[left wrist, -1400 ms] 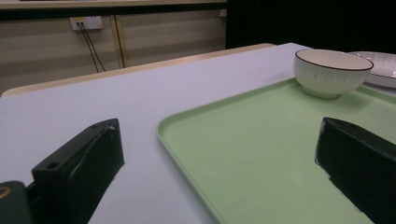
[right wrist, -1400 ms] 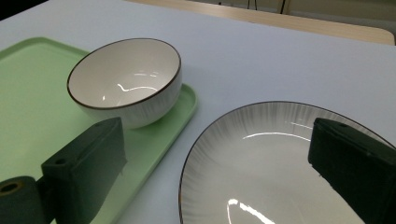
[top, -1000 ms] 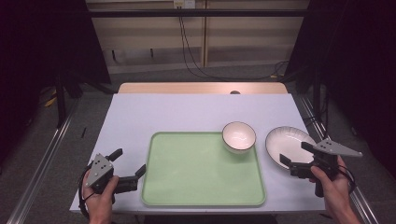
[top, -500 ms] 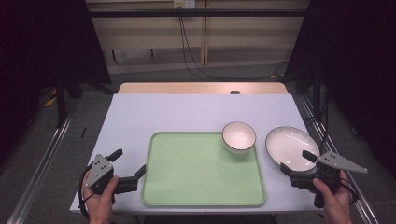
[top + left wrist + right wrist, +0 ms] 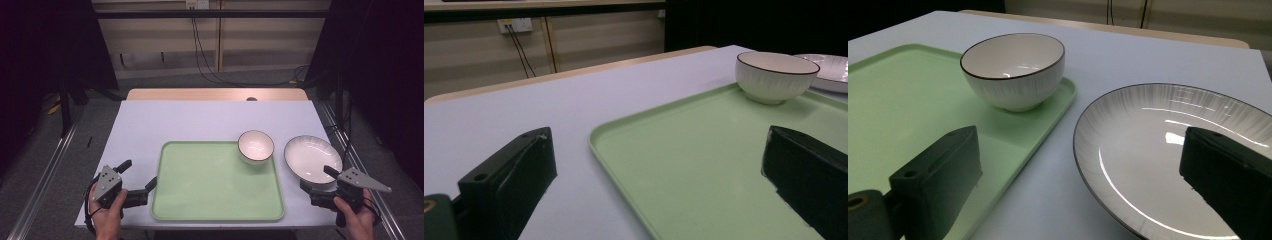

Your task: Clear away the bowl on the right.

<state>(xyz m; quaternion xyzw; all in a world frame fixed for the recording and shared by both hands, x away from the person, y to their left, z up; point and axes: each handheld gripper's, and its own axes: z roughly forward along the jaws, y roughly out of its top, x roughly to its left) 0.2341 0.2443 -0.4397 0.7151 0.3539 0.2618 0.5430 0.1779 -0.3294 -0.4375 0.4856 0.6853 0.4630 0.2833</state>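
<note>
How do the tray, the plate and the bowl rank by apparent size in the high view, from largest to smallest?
1. Tray, clearly the largest.
2. Plate.
3. Bowl, the smallest.

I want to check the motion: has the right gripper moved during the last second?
Yes. The right gripper drew back toward the person, from over the plate to its near rim.
</note>
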